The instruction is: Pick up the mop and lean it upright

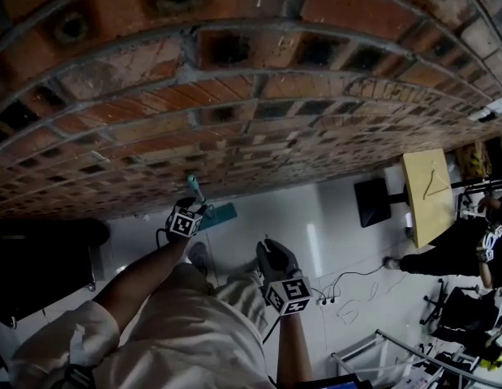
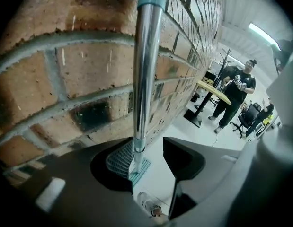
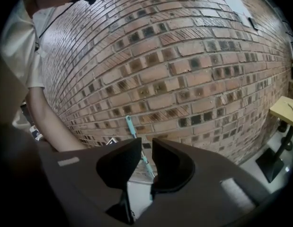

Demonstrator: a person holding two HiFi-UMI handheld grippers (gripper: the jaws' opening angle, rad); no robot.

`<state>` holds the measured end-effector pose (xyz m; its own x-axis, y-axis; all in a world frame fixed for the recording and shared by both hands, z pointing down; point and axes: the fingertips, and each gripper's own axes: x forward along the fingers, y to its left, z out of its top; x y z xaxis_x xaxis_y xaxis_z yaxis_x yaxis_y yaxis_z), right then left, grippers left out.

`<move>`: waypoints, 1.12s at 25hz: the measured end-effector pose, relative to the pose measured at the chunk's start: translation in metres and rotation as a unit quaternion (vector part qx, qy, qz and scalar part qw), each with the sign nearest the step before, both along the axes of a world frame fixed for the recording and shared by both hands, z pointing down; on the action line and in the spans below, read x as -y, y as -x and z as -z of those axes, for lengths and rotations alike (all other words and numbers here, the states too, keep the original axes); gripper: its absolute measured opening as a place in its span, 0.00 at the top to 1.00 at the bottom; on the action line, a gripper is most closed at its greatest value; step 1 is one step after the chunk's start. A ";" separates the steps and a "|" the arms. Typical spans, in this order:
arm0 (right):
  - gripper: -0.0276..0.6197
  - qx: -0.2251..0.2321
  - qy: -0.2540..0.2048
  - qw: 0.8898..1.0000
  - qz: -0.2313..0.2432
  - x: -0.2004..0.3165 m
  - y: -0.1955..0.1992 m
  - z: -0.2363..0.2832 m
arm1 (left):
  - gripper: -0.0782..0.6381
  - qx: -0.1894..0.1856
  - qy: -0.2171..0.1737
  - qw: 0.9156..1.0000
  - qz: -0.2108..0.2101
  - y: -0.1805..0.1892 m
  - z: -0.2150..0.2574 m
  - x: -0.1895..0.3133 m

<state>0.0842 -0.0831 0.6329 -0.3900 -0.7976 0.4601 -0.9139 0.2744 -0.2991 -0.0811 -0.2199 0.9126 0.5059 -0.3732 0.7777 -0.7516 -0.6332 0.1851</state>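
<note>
The mop (image 2: 144,79) stands upright against the brick wall (image 2: 66,70), its metal pole topped by a teal grip. Its teal head (image 2: 133,168) rests on the white floor below. My left gripper (image 2: 148,150) is open around the pole, which runs close by the left jaw and clear of the right one. In the head view the left gripper (image 1: 192,205) is at the teal handle (image 1: 194,186), with the mop head (image 1: 220,214) beside it. My right gripper (image 3: 145,148) hangs back, open by a narrow gap with nothing in it; through the gap I see the mop (image 3: 132,126). The right gripper (image 1: 272,254) is nearer my body.
A person in black (image 2: 236,91) stands by a yellow table (image 1: 425,193) to the right. Cables (image 1: 348,286) lie on the white floor, and chairs and a metal frame (image 1: 396,347) crowd the lower right. A dark object (image 1: 40,258) sits at the left.
</note>
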 end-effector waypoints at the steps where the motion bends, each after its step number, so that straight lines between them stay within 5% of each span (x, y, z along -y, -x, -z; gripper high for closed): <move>1: 0.86 -0.001 0.004 1.000 0.002 0.001 0.000 -0.001 | 0.59 0.004 -0.001 1.000 -0.001 0.000 -0.004 0.003; 16: 0.86 -0.016 0.002 1.000 -0.008 0.007 -0.003 -0.004 | 0.62 0.030 0.014 0.999 -0.018 -0.008 -0.047 0.023; 20: 0.86 -0.020 0.003 0.999 -0.025 -0.001 -0.010 -0.003 | 0.70 0.019 -0.001 1.000 -0.022 -0.017 -0.047 0.031; 28: 0.86 -0.026 0.001 0.998 -0.056 -0.019 -0.021 -0.001 | 0.71 0.005 0.000 0.998 -0.066 -0.036 -0.037 0.024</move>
<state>0.1051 -0.0645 0.6339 -0.2735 -0.8344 0.4786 -0.9534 0.1693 -0.2498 -0.0452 -0.2438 0.9498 0.5431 -0.3042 0.7826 -0.6640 -0.7261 0.1786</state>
